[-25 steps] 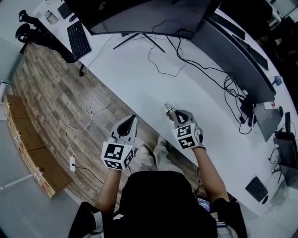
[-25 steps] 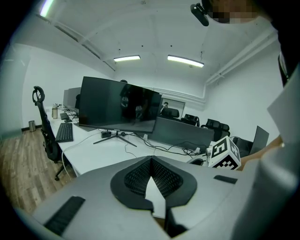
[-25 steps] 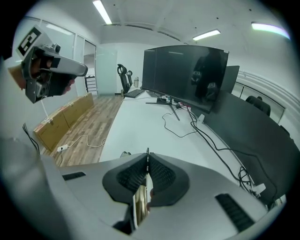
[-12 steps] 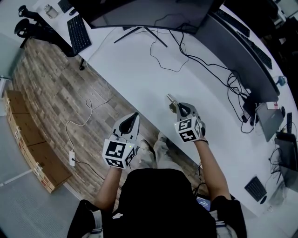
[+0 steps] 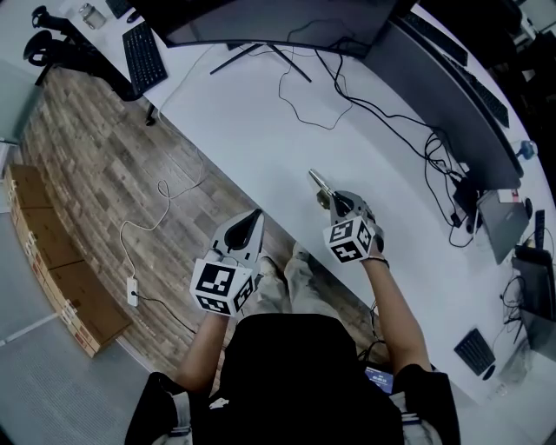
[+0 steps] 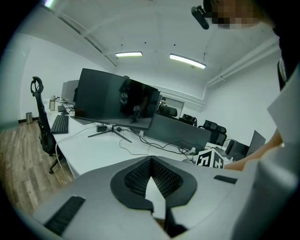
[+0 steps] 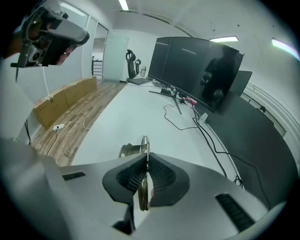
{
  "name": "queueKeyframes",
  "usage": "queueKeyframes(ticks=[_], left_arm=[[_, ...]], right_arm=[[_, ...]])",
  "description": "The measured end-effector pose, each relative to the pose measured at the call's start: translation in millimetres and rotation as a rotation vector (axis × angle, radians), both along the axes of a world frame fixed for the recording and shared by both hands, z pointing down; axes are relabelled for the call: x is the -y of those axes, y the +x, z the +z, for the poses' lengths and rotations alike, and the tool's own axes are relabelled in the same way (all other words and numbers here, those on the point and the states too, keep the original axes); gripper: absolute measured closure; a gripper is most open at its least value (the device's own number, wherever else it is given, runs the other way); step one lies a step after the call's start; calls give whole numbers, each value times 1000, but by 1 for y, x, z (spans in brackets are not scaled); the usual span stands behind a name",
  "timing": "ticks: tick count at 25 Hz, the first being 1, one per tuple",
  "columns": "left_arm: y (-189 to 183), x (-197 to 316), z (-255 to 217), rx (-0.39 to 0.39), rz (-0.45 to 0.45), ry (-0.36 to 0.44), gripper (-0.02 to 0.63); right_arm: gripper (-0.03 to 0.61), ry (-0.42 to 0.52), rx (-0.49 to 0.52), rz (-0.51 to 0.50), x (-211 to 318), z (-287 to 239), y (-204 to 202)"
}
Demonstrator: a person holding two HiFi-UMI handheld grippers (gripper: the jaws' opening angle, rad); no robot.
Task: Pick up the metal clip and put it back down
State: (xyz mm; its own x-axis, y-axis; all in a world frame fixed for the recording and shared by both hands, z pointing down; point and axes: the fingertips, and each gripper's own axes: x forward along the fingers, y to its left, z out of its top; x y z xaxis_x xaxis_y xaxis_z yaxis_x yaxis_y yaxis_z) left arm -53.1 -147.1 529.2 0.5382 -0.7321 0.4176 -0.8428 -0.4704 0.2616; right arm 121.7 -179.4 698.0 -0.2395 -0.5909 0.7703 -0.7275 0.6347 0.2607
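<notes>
Metal clip (image 7: 142, 151) is pinched tight in the right gripper (image 7: 146, 159). The jaws are nearly closed on it and its tip pokes out past them, over the near edge of the white desk (image 5: 261, 148). Can't tell if it's touching the top. Left gripper (image 5: 251, 219) hangs off the desk over the wood floor (image 5: 95, 165), jaws together, nothing in them. Closest stuff ahead is a black cable loop (image 5: 323, 128) by the big curved monitor (image 5: 261, 22), well apart from the clip. Laptop (image 5: 499, 228) sits far right.
</notes>
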Motion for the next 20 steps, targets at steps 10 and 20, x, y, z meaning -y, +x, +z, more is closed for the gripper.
queueKeyframes(ticks=[10, 20], left_arm=[[2, -2, 8, 27, 5, -6, 601], [3, -4, 13, 34, 4, -12, 601]], right_arm=[[546, 10, -23, -21, -5, 7, -4], [543, -23, -31, -58, -17, 18, -18]])
